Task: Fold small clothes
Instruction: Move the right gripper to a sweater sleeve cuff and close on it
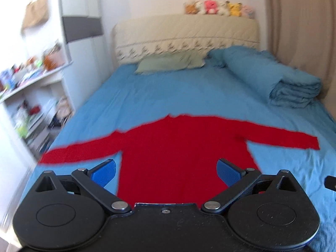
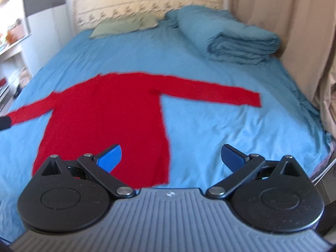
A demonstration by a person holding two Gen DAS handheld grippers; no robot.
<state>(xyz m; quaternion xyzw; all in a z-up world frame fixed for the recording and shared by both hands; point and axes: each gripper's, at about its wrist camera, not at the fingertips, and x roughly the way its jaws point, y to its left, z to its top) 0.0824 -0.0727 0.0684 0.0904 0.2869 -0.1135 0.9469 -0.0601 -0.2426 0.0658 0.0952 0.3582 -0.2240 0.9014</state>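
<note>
A red long-sleeved top lies flat on the blue bed sheet, sleeves spread out left and right, hem toward me. My left gripper is open and empty, held above the hem end of the top. In the right wrist view the same top lies left of centre. My right gripper is open and empty, above the top's lower right edge and the bare sheet beside it. Both views are a little blurred.
A folded blue duvet lies at the far right of the bed, a green pillow by the headboard. White shelves with clutter stand left of the bed. A beige curtain hangs on the right.
</note>
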